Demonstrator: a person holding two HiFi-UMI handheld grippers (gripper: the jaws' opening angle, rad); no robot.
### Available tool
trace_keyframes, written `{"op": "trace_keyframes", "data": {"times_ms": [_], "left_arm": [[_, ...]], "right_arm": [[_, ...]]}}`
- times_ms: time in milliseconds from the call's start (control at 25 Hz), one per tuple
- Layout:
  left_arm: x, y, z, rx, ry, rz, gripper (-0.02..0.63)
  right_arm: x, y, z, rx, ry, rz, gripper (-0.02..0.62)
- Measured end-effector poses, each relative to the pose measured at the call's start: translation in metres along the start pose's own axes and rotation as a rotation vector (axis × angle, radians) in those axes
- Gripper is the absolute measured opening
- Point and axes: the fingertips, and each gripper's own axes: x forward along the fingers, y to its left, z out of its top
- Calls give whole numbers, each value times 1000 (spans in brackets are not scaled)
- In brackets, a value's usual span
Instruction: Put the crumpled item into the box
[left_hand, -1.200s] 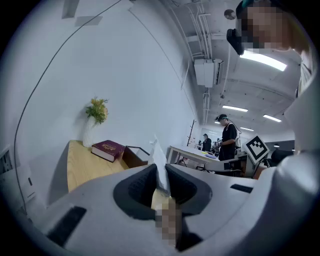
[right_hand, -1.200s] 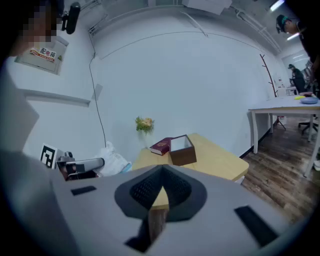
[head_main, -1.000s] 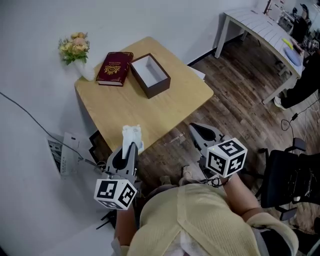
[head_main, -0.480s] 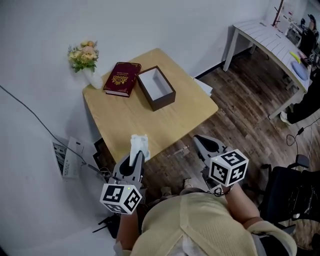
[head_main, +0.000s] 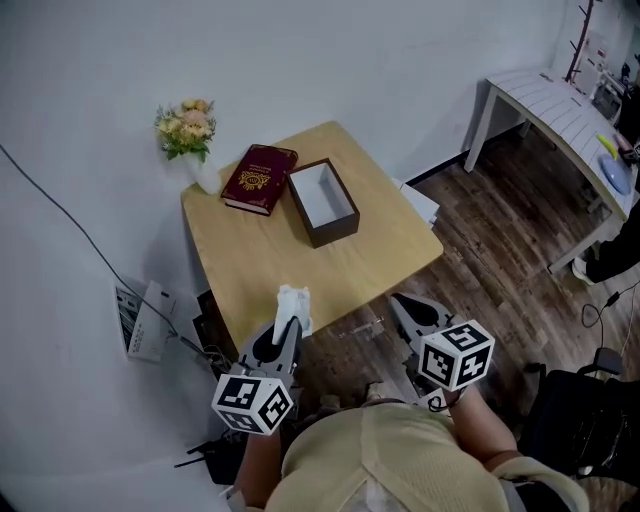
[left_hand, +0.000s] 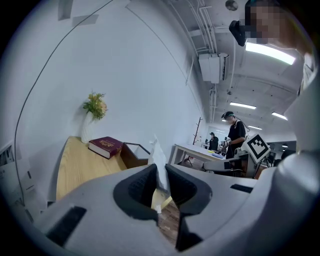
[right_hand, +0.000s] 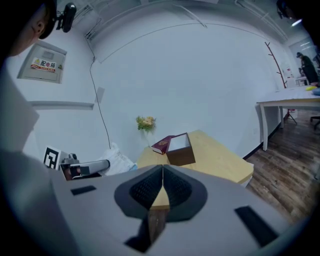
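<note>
My left gripper (head_main: 289, 326) is shut on a crumpled white paper item (head_main: 294, 305), which sticks up past the fingertips just off the near edge of the wooden table (head_main: 260, 255). In the left gripper view the white paper (left_hand: 159, 159) is pinched between the jaws. An open brown box (head_main: 323, 202) with a white inside stands at the far side of the table, beside a dark red book (head_main: 260, 179). My right gripper (head_main: 402, 304) is shut and empty, held low to the right of the table; its view shows the box (right_hand: 180, 149) ahead.
A white vase of flowers (head_main: 190, 135) stands at the table's far left corner. A power strip and cables (head_main: 143, 320) lie on the floor at left. A white desk (head_main: 565, 105) stands at right on the wood floor, with a black chair (head_main: 590, 420) near me.
The table and everything on it have shifted right and down in the head view. Both grippers kept their pose and the left still holds the paper.
</note>
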Motion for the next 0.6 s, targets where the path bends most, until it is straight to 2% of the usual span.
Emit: {"op": "trace_keyframes", "data": {"times_ms": [600], "left_arm": [[18, -31, -6, 3, 3, 13, 64]], "right_arm": [[-6, -16, 1, -15, 18, 57, 29]]}}
